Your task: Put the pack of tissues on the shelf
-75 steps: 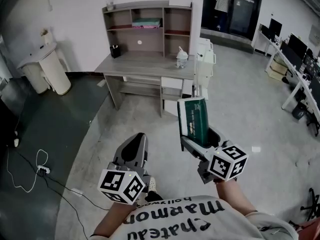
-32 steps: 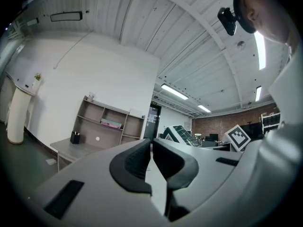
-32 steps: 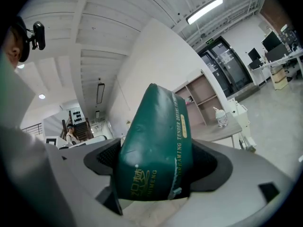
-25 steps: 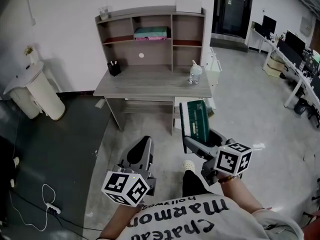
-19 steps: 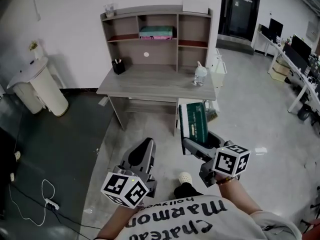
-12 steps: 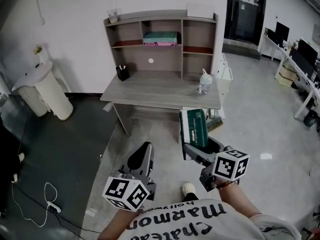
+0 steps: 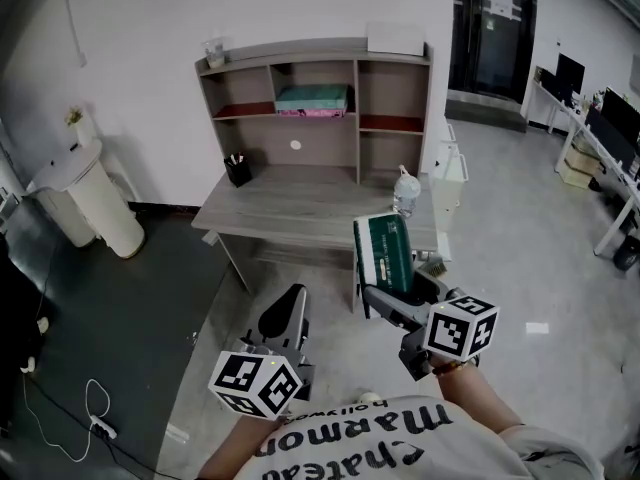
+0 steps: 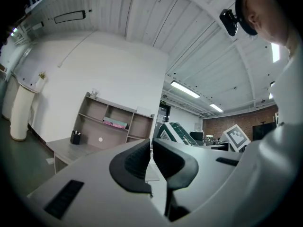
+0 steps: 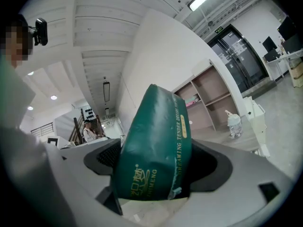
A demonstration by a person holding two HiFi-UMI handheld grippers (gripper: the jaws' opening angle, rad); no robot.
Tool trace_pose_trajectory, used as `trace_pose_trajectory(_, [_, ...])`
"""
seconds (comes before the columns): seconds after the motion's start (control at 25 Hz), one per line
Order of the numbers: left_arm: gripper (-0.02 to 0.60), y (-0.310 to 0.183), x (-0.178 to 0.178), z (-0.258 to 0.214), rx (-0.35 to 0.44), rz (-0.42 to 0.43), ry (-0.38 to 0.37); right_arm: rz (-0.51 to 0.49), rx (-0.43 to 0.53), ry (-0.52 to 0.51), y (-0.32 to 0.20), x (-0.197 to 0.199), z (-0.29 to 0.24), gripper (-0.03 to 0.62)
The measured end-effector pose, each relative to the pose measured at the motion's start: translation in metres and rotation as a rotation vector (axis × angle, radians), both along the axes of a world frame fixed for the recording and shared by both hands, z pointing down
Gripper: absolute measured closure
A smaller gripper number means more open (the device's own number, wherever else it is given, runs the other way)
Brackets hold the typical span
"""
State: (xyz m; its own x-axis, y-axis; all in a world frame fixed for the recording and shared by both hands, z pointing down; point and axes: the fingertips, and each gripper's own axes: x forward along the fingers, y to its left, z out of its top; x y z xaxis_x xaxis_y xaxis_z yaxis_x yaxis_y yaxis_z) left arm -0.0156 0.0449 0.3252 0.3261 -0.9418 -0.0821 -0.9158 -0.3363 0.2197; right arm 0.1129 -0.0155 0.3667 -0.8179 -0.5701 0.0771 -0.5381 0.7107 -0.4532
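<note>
Before the desk point(image 7: 300, 206), the right gripper point(image 7: 396, 290) holds the tissue pack point(image 7: 385, 251) upright.

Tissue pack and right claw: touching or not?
Touching. The right gripper view shows the green tissue pack clamped in the right claw, with both pads pressed against its sides.

On bench point(image 7: 310, 210) rear: shelf point(image 7: 375, 98). In its upper middle compartment: box point(image 7: 312, 99). Bench left: pen cup point(image 7: 238, 172); bench right: bottle point(image 7: 404, 191). Left of bench: bin point(image 7: 92, 206). Before bench: pack point(image 7: 384, 251) in right gripper point(image 7: 397, 291), left gripper point(image 7: 289, 301) at its left.
</note>
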Motion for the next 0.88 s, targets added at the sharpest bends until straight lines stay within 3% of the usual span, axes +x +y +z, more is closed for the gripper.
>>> trace_pose_trajectory(0.4, [0.552, -0.081, 0.027, -0.009, 0.038, -0.022, 0.002, -0.061, 0.064, 0.026, -0.079, 0.018, -0.01, 0.148])
trace_pose_trajectory(0.88, [0.552, -0.121, 0.055, 0.017, 0.003, -0.016, 0.01, -0.099, 0.016, 0.021, -0.122, 0.037, 0.021, 0.148])
